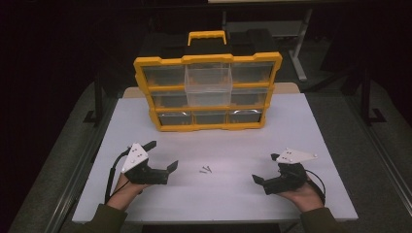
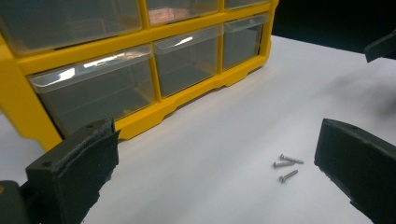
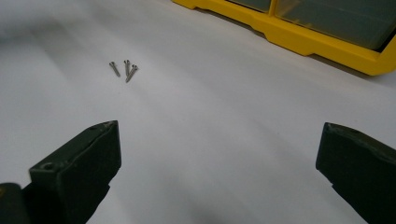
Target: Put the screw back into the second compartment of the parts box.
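Three small silver screws (image 1: 206, 170) lie together on the white table (image 1: 301, 126), in front of a yellow organizer (image 1: 209, 92) with clear drawers. Its top middle drawer (image 1: 209, 80) stands pulled out. My left gripper (image 1: 162, 155) rests open at the left of the screws, held by a hand. My right gripper (image 1: 266, 168) rests open at their right, jaws pointing toward them. In the left gripper view the screws (image 2: 287, 165) lie just inside the right jaw, with the left gripper (image 2: 217, 154) wide open. The right gripper (image 3: 217, 149) faces the screws (image 3: 123, 69) from farther off.
The organizer (image 2: 140, 84) stands upright at the table's far side, with a yellow handle (image 1: 207, 36) on top. Its base (image 3: 299, 37) shows at the right gripper view's top. Dark floor and table legs surround the table. A tip of the other gripper (image 2: 380, 46) shows at the far right.
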`<state>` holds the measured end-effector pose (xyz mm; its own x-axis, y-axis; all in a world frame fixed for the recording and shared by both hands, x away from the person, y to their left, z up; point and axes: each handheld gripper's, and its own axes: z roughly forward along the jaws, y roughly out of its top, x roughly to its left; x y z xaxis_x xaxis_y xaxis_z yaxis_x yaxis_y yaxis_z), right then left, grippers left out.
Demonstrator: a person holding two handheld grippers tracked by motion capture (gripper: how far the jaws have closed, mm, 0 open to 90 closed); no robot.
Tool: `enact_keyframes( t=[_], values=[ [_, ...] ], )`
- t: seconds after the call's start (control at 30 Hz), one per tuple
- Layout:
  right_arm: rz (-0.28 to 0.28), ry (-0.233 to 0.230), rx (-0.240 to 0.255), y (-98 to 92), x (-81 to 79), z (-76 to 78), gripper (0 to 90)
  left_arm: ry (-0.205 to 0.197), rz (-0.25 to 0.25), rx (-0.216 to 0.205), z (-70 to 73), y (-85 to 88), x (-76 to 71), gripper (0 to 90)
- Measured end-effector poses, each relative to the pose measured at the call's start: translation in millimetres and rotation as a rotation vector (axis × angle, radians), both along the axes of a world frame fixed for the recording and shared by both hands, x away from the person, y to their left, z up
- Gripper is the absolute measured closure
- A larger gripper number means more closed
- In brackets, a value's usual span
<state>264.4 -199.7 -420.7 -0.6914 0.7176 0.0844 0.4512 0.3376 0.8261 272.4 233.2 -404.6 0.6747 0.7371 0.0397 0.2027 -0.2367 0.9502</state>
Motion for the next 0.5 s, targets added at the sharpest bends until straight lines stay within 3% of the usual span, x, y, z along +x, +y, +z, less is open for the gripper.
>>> enact_keyframes(
  t=[0.5],
  values=[
    [0.036, 0.013, 0.007, 4.4, 7.3, 7.9, 0.0, 0.015, 0.002, -0.004, -2.0, 10.4, -12.6, 0.0]
  ],
)
